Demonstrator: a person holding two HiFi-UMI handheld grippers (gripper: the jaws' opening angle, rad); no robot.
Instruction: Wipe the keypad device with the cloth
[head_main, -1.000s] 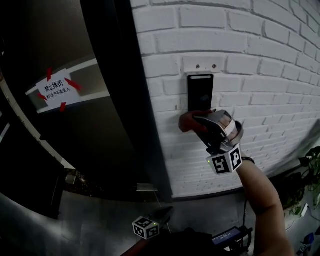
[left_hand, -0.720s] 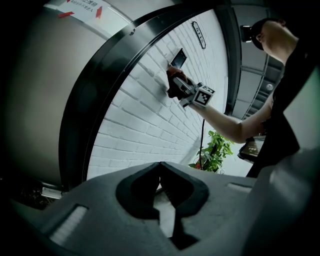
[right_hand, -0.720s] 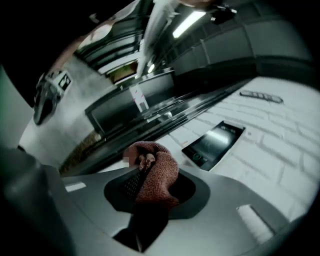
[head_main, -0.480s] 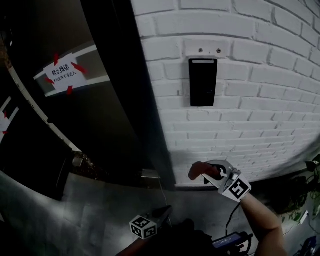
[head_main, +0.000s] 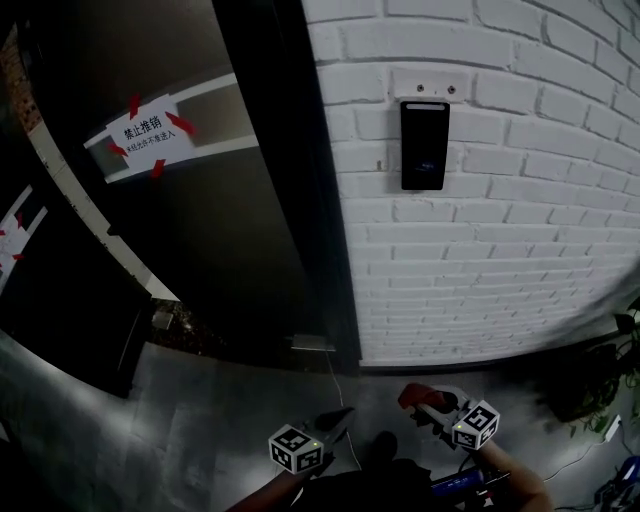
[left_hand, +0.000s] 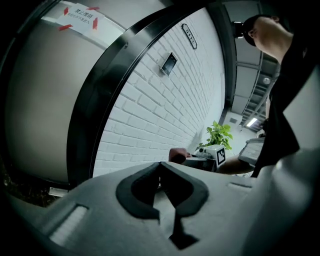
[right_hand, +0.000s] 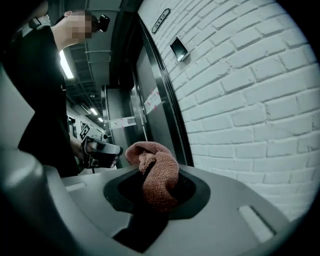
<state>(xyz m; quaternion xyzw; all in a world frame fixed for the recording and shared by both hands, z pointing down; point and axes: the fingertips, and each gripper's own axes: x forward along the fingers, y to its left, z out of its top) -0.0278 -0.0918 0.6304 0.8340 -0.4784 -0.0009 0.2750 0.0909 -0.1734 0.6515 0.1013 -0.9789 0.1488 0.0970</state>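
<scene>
Nearest, at the bottom of the head view: left gripper (head_main: 335, 420), held low over the grey floor (head_main: 200, 410), jaws pressed together tip to tip with nothing between them. Just to its right and at much the same height: right gripper (head_main: 432, 408), jaws clamped on the cloth (right_hand: 159, 172), a reddish-brown knitted wad bunched up and bulging out past the jaw tips. Cloth touching nothing but those jaws. Both grippers apart from each other and clear of the wall.

Beyond them, rising from the floor: white brick wall (head_main: 500, 250) on the right, bordered on its left by a broad dark door frame (head_main: 290, 200). Left of the frame, a dark curved door surface carrying a white paper notice (head_main: 148, 132) stuck down with red tape at its corners. Low at the far right, beside the wall's foot: a green leafy plant (left_hand: 219, 136).

Farthest, high on the brick wall: keypad device (head_main: 424, 146), a slim black upright panel mounted flat against the bricks, just beneath a pale plate (head_main: 425, 82) with two screws. Well above both grippers and well apart from the cloth, with bare brick all around it.
</scene>
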